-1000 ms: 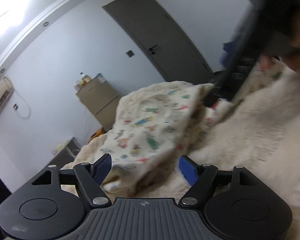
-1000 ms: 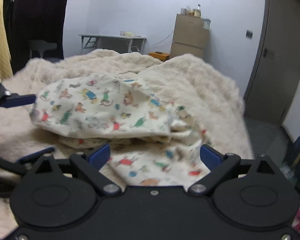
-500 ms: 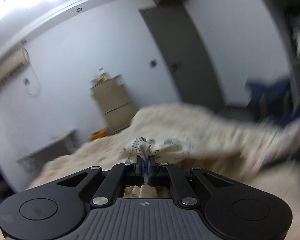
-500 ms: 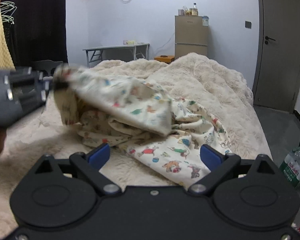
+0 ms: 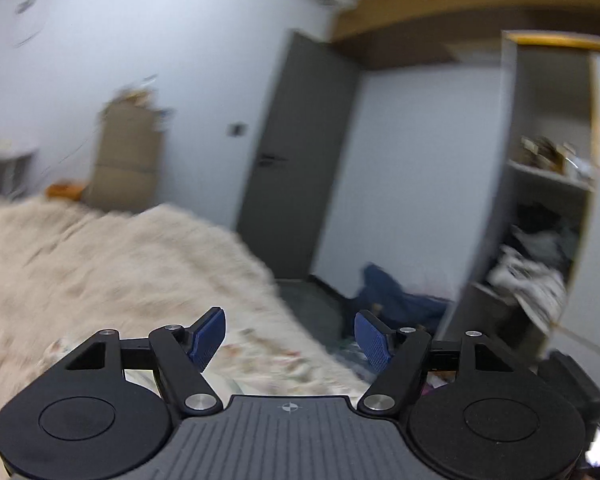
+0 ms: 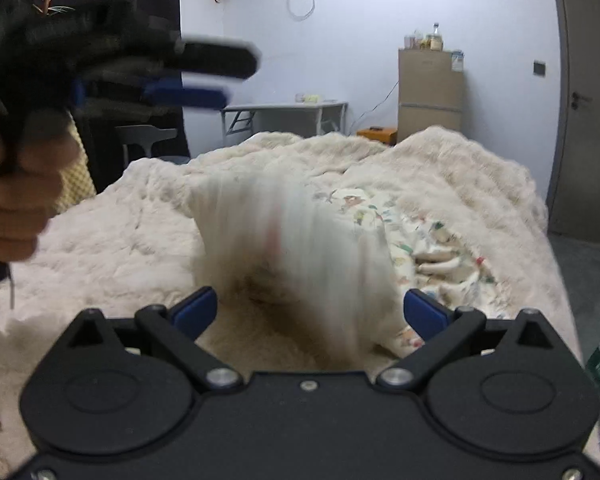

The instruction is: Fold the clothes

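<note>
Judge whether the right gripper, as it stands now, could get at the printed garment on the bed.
Probably yes. The right gripper is open and empty, and the printed garment lies just ahead on the fluffy blanket. Nothing blocks it; the left gripper is raised off to the side.

Dim, even indoor light. Left wrist view motion-blurred throughout; right wrist view sharp except the streaked printed garment (image 6: 296, 248) and left gripper (image 6: 204, 76). Fisheye bends the door (image 5: 292, 156).
</note>
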Motion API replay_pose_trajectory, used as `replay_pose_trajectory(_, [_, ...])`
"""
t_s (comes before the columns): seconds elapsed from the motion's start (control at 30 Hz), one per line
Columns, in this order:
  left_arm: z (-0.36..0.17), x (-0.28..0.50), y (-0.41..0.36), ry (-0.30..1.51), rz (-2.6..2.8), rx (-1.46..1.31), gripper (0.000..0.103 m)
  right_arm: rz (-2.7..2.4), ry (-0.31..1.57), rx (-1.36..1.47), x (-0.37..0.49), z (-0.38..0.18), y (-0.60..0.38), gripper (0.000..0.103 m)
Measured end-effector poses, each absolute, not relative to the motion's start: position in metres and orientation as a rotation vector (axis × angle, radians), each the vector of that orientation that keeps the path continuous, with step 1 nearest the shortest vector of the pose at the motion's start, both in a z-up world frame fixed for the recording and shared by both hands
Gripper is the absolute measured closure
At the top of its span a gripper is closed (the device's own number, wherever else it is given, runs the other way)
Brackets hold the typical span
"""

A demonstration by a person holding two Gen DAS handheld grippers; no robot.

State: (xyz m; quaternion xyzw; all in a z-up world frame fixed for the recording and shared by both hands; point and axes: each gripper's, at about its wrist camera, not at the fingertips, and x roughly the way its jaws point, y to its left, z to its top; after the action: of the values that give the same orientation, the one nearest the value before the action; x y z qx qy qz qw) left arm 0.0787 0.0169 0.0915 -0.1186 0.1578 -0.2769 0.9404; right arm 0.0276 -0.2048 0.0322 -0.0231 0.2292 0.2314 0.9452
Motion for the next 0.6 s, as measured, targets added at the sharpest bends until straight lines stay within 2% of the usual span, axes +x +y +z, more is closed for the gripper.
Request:
replay_pose_trajectory(0.07, [0.080, 0.079, 0.042, 0.335, -0.544, -0.304, 0.033, 0.485, 0.485, -0.029, 0.031, 0.031, -0.207, 0.003])
replay_pose_trajectory(0.17, [0.061, 0.081, 0.073, 0.349, -0.477, -0.306, 0.021, 0.488, 0.513, -0.003, 0.035, 0.029, -0.210, 0.002])
replay_pose_trajectory(0.4, [0.023, 0.109, 0.100, 0.492, -0.357, -0.236, 0.014, 0.446, 0.611, 0.076, 0.054, 0.015, -0.222, 0.002])
replay_pose_trajectory(0.6, [-0.027, 0.138, 0.132, 0.627, -0.373, -0.413, 0.014, 0.455, 0.590, 0.076, 0.048, 0.015, -0.222, 0.002])
